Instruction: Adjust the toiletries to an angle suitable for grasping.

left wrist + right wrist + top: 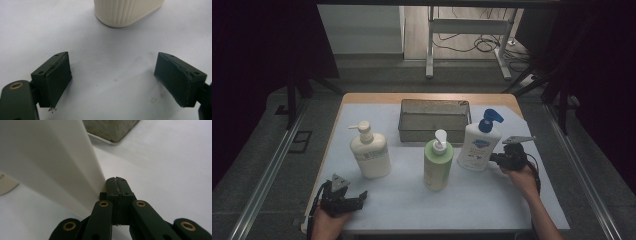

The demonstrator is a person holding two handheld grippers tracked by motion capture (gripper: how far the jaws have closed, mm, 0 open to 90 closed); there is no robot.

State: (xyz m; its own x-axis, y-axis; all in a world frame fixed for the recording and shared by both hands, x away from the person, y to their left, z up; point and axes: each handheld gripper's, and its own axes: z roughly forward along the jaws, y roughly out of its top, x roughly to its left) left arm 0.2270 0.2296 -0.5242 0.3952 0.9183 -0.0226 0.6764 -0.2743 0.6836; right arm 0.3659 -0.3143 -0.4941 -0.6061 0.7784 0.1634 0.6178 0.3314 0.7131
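Three pump bottles stand on the white table cover [492,200]: a cream one [370,152] at the left, a green one [438,162] in the middle, and a white one with a blue pump [480,142] at the right. My right gripper [493,159] is shut with nothing between its pads, its tip [117,180] touching the lower side of the white bottle [45,162]. My left gripper [357,197] rests near the front left edge, open and empty, a short way in front of the cream bottle's ribbed base [127,12].
A grey metal basket [434,120] stands at the back centre of the table, just behind the green and white bottles; its corner [112,128] shows past the white bottle. A table frame and cables lie on the floor beyond.
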